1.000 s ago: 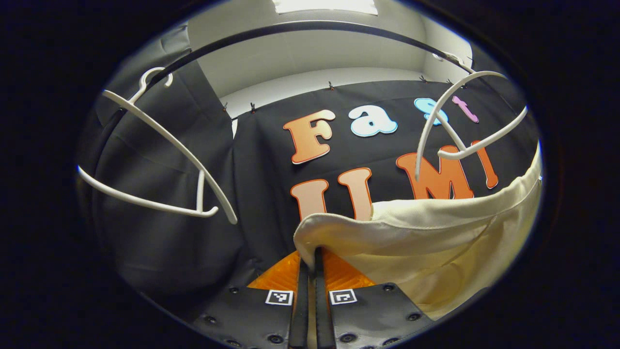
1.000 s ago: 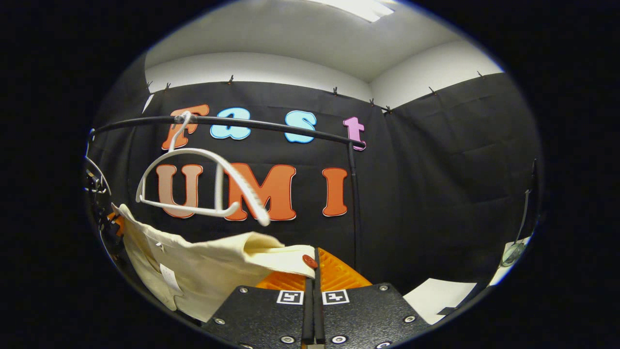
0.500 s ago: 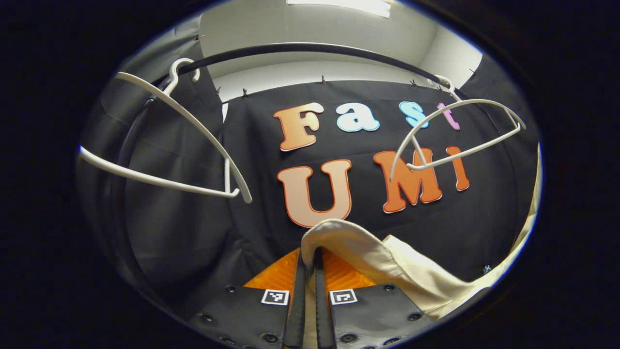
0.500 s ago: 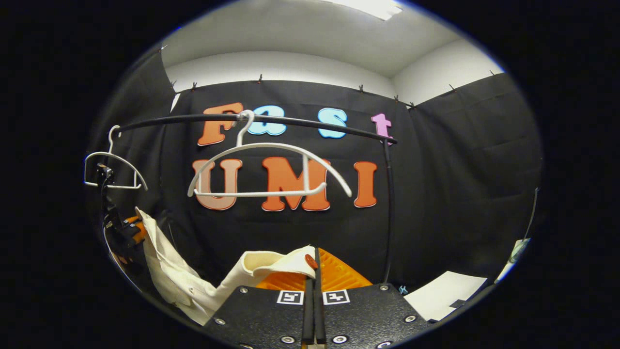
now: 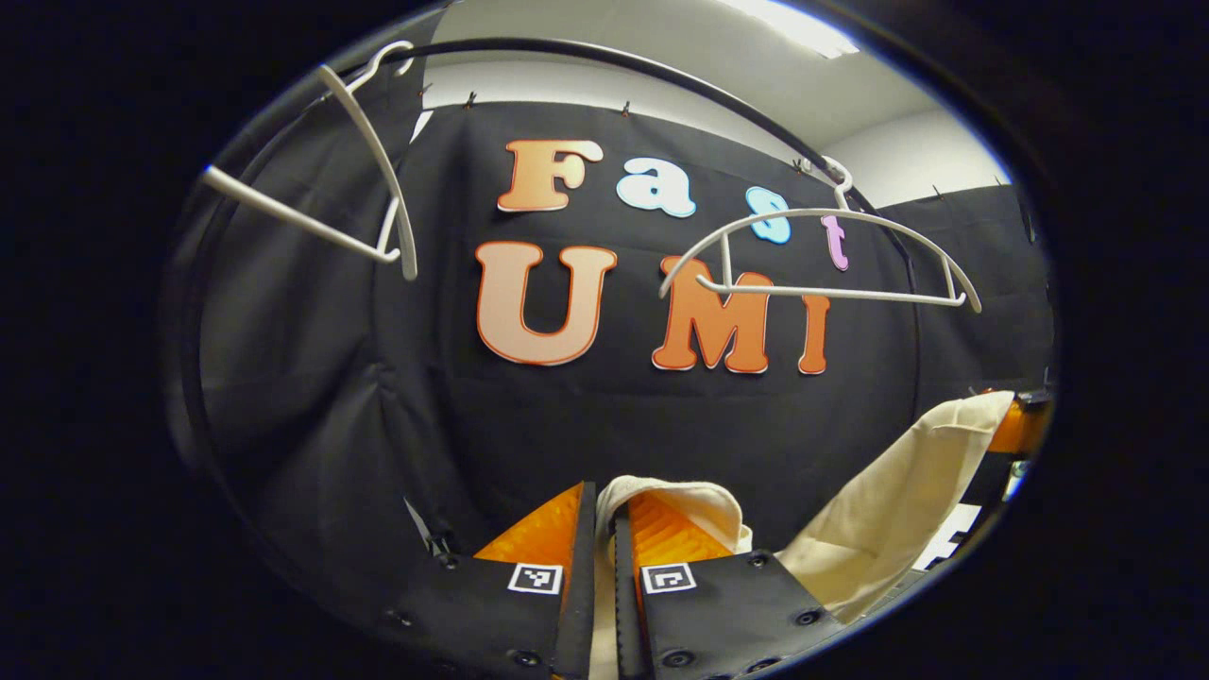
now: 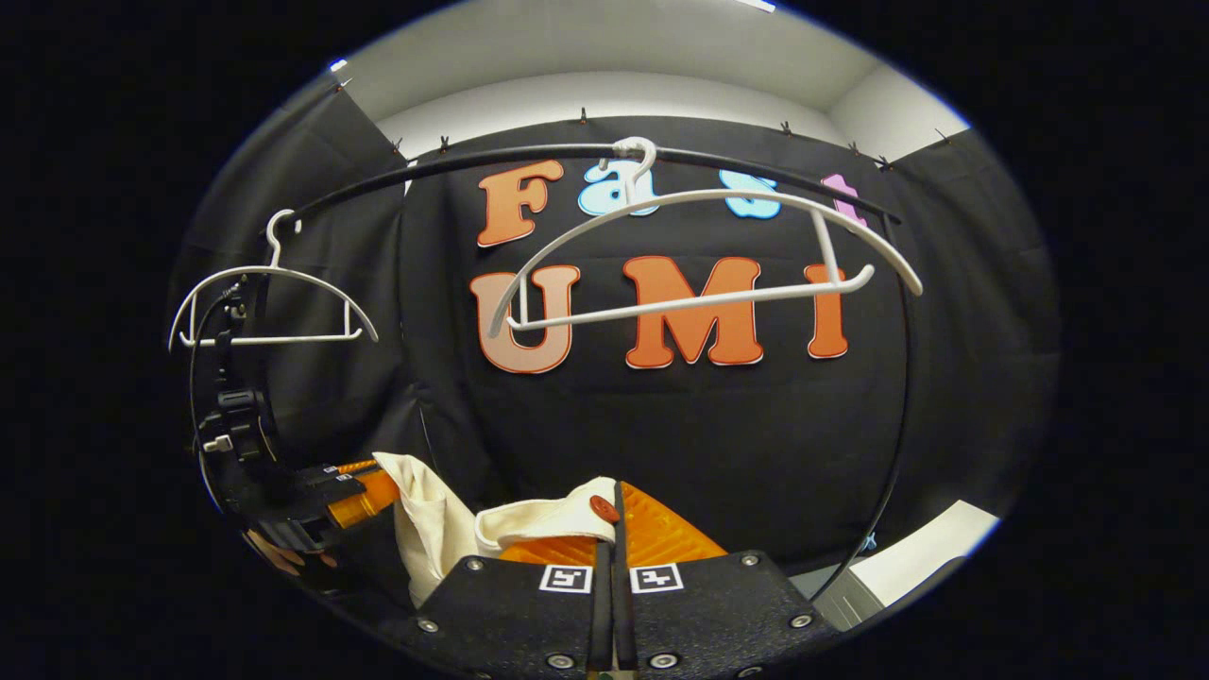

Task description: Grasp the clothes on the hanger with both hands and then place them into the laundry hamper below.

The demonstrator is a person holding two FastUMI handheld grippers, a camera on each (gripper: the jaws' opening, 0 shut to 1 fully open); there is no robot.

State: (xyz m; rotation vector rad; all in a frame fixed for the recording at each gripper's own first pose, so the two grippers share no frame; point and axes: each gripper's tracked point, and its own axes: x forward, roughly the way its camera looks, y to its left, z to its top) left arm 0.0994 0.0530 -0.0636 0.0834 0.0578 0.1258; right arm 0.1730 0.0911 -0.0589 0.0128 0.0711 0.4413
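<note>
A cream garment (image 5: 888,510) hangs slack between my two grippers, off the hangers. In the left gripper view my left gripper (image 5: 604,515) is shut on a folded edge of it (image 5: 680,501), and the cloth runs right to the other gripper's orange finger (image 5: 1015,425). In the right gripper view my right gripper (image 6: 612,519) is shut on the garment (image 6: 538,519) beside a red button (image 6: 602,507). The left gripper (image 6: 349,496) shows at lower left there, holding the far end. Two bare white hangers (image 6: 699,255) (image 6: 264,307) hang on the black rail (image 6: 529,156).
The rail's black upright (image 6: 897,397) stands at the right in the right gripper view. A white box-like surface (image 6: 907,567) lies low at the right. A hand (image 6: 279,552) grips the left gripper's body. Both hangers (image 5: 812,255) (image 5: 349,170) hang above the garment in the left gripper view.
Both grippers have dropped with the garment, so the hangers and rail sit higher in both views. The cloth, taut a second ago, now sags between them, and the grippers are closer together.
</note>
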